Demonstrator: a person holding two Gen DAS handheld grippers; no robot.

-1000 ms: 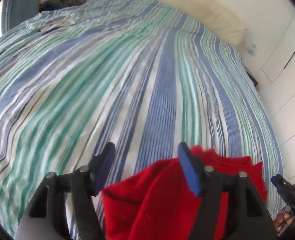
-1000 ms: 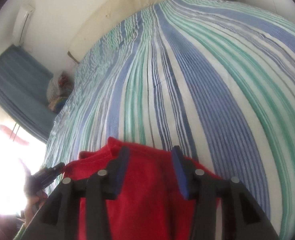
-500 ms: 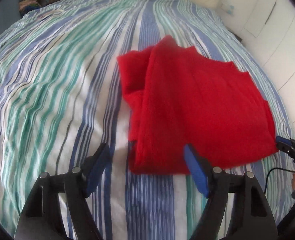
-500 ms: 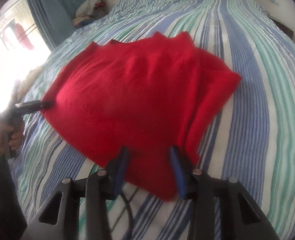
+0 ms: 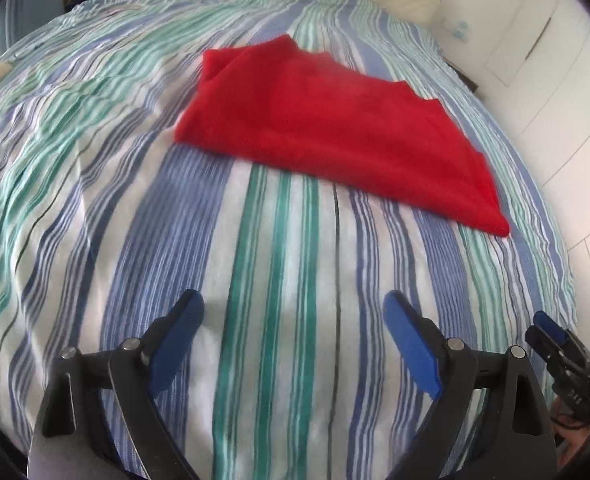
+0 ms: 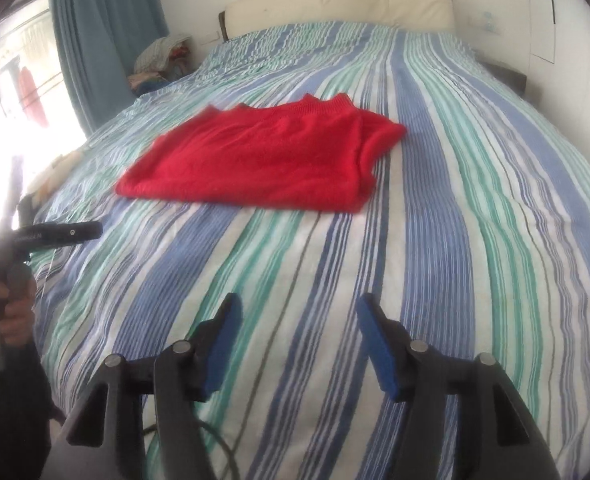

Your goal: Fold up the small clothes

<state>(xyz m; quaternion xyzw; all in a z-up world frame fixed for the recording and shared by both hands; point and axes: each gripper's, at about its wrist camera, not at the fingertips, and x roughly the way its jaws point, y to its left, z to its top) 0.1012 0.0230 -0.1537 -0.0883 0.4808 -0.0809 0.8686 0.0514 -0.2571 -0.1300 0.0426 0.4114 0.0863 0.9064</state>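
Left wrist view shows me my left gripper (image 5: 293,334) at 6 o'clock, with its two blue pads spread wide apart and nothing between them. Only the striped bedcover (image 5: 271,280) lies under the gap. The red garment (image 5: 327,120) rests folded flat on this cover, towards 12 o'clock from the gripper and well apart from it. Its near edge runs slanted, from about 11 o'clock down to a corner near 2 o'clock. At 4 o'clock, close to the frame edge, I see the tip of my right gripper (image 5: 551,330), low over the bed.

From the right wrist view, my right gripper (image 6: 297,338) is also at 6 o'clock, its pads parted and holding nothing, above the bare cover (image 6: 435,240). The red garment (image 6: 263,156) lies towards 12 o'clock, a little to the left, well apart from the pads. It looks like a neat rectangle, with a ribbed collar edge on the far side and stacked layers visible along its right side. At 9 o'clock my left hand (image 6: 5,308) grips the handle, and the left gripper (image 6: 55,234) points across the bed; from this side I cannot tell how its pads stand. Farther, near 12 o'clock, is a pale headboard (image 6: 343,4), and at 10 o'clock a blue curtain (image 6: 103,28) with a pile of clothes (image 6: 161,56) beside it.
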